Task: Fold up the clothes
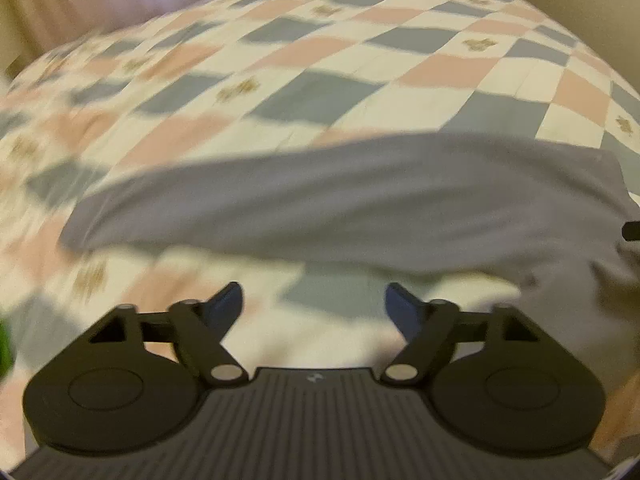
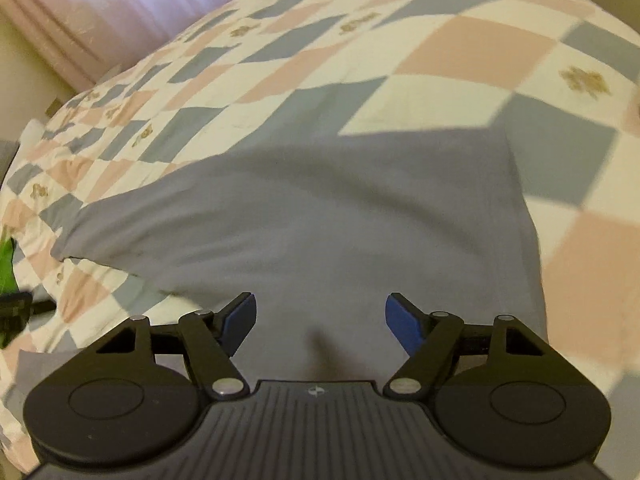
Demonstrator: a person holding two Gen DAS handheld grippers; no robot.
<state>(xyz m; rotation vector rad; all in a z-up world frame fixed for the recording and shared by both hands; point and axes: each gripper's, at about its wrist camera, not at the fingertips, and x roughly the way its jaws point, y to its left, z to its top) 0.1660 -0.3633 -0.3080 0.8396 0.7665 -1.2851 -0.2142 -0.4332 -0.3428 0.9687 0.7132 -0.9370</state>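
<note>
Both claws are gaping wide, gripping nothing: the left gripper [image 1: 314, 306] and right gripper [image 2: 320, 316] are hovering over the grey garment [image 2: 320, 216] lying on the checkered quilt [image 2: 460, 52], seemingly between folds; next, each needs an edge to pinch.

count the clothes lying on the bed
1. A grey garment lies spread on the checked bedspread, just ahead of the open right gripper. A green scrap at the left edge is too cropped to identify.
</note>
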